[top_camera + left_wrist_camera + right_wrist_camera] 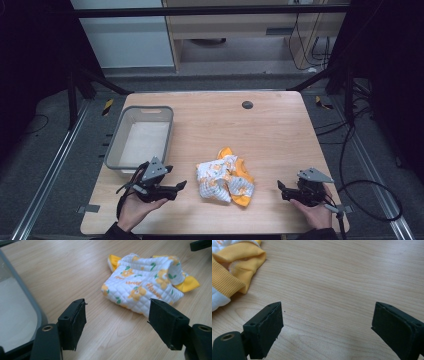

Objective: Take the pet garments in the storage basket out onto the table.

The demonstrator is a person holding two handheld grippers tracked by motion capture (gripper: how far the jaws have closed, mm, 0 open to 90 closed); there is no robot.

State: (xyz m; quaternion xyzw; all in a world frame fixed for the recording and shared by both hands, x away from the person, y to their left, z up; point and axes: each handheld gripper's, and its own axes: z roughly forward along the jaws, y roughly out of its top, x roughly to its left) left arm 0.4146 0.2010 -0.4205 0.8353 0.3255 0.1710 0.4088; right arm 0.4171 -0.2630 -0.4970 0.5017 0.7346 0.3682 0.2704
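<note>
Left hand-held gripper (181, 185) and right hand-held gripper (280, 186) — both with jaws spread, empty — flank the crumpled quilted garment (225, 180) on the table (270, 135).

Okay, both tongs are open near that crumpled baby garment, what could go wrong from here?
1. The quilted garment lies bunched, so the left tongs might pinch only one layer and drag it instead of lifting.
2. The grey bin sits close beside the left tongs; a swing could knock it.
3. The right tongs point at bare table, so closing now probably grabs nothing.
</note>
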